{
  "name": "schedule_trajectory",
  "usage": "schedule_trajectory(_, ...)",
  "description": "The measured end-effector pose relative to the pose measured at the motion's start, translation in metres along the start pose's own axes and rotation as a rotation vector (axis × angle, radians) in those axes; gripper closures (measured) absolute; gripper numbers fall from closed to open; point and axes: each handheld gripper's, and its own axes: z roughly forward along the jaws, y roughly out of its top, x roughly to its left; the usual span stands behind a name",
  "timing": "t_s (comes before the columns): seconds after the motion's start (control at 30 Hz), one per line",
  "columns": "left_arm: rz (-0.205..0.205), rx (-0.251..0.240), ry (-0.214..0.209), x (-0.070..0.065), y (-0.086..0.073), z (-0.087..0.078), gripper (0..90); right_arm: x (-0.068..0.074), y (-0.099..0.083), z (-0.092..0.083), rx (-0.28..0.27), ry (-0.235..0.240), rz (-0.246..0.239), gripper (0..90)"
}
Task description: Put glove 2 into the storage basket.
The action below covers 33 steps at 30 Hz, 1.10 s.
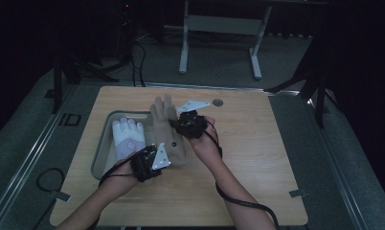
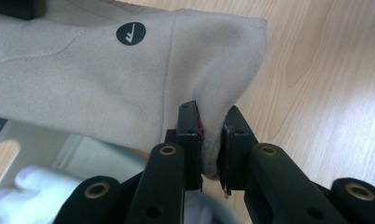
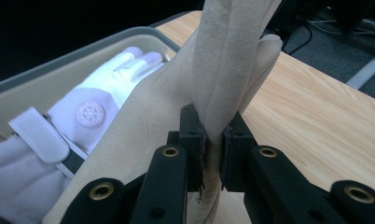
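Beige glove pinched by left tongs and right tongs | step: likely carrying toward tray | next: lower beside white glove

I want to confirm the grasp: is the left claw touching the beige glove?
Touching. In the left gripper view, the left claw has both jaws pressed on a fold of the beige glove at its cuff corner, with no gap visible.
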Motion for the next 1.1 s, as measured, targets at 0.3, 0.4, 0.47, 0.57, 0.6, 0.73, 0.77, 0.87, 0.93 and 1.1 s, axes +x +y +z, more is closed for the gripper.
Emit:
schedule_trajectory(0.3,-0.046,0.024,0.027,0.01,-0.03,-0.018,80.6,0.028,0.021,0.028,0.003,0.046,-0.038,81.6)
schedule_trajectory(0.4,-0.06,0.038,0.035,0.013,-0.043,-0.026,80.6,0.04,0.028,0.04,0.005,0.068,-0.046,81.6)
schedule_trajectory(0.47,-0.07,0.046,0.041,0.015,-0.05,-0.03,80.6,0.045,0.031,0.045,0.005,0.077,-0.051,81.5)
schedule_trajectory(0.57,-0.082,0.065,0.044,0.018,-0.061,-0.037,80.6,0.054,0.035,0.054,0.006,0.096,-0.052,81.5)
schedule_trajectory(0.6,-0.085,0.07,0.044,0.019,-0.064,-0.038,80.6,0.058,0.037,0.057,0.007,0.104,-0.05,81.5)
schedule_trajectory(0.73,-0.102,0.079,0.047,0.022,-0.074,-0.047,80.6,0.066,0.042,0.066,0.01,0.121,-0.056,81.4)
schedule_trajectory(0.77,-0.108,0.078,0.046,0.022,-0.075,-0.048,80.6,0.068,0.042,0.068,0.01,0.126,-0.054,81.5)
schedule_trajectory(0.87,-0.111,0.091,0.042,0.021,-0.08,-0.048,80.6,0.072,0.041,0.077,0.02,0.137,-0.054,81.4)
schedule_trajectory(0.93,-0.116,0.096,0.035,0.019,-0.083,-0.044,80.6,0.074,0.038,0.083,0.029,0.142,-0.053,81.5)
schedule_trajectory(1.1,-0.126,0.114,0.013,0.018,-0.087,-0.034,80.5,0.073,0.028,0.098,0.073,0.146,-0.045,81.4)
